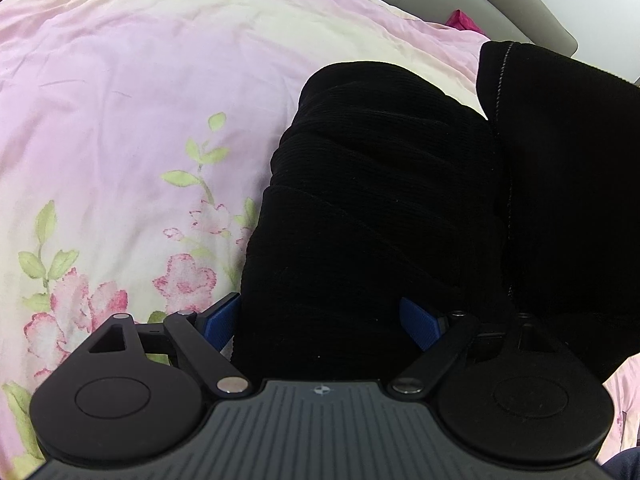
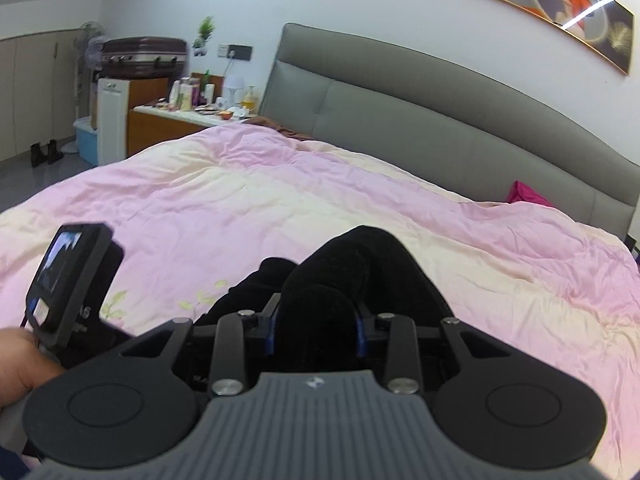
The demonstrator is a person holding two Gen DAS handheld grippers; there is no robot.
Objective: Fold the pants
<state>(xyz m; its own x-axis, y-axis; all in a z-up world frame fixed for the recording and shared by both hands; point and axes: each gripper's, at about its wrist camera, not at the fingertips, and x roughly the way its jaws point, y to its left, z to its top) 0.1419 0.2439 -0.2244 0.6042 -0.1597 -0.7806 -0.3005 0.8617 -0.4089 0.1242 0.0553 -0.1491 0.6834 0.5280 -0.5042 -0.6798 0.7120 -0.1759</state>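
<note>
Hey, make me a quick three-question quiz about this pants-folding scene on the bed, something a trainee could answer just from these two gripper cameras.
1. True or false: the black pants lie on a pink floral quilt.
2. Multiple choice: what sits between the fingers of the right gripper? A) bare quilt B) bunched black pants fabric C) a pillow
3. Fill in: the headboard behind the bed is ____ in colour.

Key
1. True.
2. B. The left gripper also has pants fabric between its blue pads.
3. Grey.
</note>
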